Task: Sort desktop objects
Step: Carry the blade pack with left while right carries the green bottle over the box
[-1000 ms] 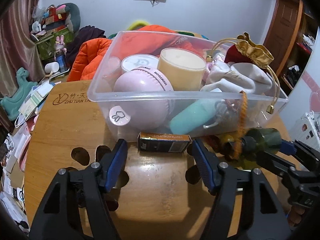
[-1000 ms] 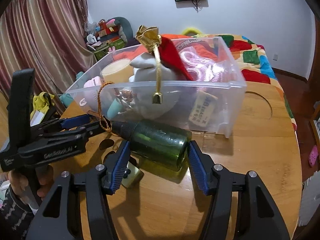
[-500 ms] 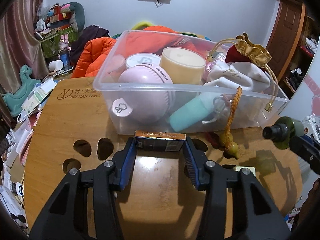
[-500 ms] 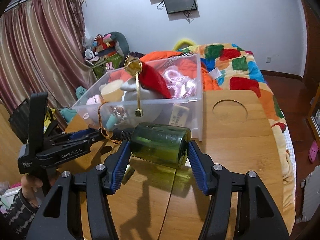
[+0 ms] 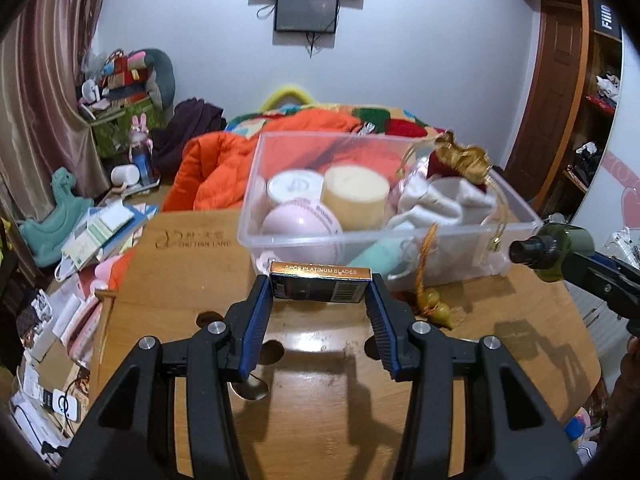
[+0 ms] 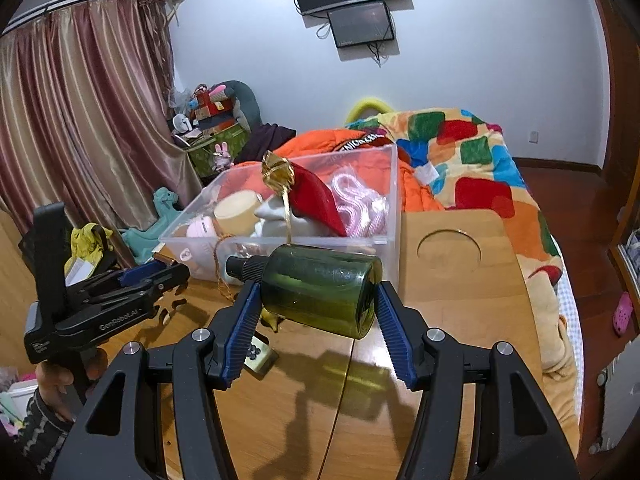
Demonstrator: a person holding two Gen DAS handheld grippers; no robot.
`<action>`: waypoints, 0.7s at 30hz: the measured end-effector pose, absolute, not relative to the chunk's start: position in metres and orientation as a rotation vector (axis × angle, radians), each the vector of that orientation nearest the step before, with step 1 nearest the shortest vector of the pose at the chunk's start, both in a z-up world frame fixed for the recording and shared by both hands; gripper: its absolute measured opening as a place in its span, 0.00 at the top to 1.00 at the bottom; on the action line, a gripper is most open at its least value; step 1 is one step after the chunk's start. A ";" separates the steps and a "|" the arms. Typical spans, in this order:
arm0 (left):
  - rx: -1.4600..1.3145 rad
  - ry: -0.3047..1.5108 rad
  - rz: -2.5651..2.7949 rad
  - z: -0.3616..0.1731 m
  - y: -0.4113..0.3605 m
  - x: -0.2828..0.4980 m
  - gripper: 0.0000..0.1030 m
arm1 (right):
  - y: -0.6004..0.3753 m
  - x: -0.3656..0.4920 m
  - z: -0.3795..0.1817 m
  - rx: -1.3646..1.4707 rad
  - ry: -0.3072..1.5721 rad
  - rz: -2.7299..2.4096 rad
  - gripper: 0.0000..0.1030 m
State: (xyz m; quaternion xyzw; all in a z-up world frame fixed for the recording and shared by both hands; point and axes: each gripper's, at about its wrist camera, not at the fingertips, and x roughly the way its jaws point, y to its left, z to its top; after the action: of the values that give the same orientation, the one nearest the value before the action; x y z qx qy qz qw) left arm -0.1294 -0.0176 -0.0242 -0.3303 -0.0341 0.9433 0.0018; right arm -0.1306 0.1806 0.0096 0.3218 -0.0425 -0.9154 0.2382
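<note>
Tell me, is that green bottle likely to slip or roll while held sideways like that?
The green bottle looks smooth and glossy, so it could slip in the right gripper. It is round, so set down sideways on the wooden table it would probably roll. It looks empty, likely light.

Blade box [image 5: 320,286] pinched between left gripper [image 5: 320,312] fingers [image 5: 258,320], before the clear bin [image 5: 360,236]

Gold-edged blade box [image 5: 320,286] and sideways green bottle [image 6: 320,290], both aloft.
</note>
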 end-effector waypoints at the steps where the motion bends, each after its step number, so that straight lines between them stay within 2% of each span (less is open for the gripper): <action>1: -1.024 -0.103 2.962 -0.022 -0.018 -0.129 0.54 | 0.180 -0.130 0.011 0.876 -0.115 -2.507 0.47; 21: -0.832 -0.072 2.980 0.023 -0.018 -0.148 0.54 | 0.173 -0.164 0.041 0.779 -0.103 -2.543 0.47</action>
State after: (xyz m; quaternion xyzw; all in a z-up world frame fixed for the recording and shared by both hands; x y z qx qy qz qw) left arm -0.1483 -0.0181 0.0234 -0.2689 -0.0234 0.9626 0.0232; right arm -0.1637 0.1731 0.0407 0.2842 -0.0377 -0.9281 0.2376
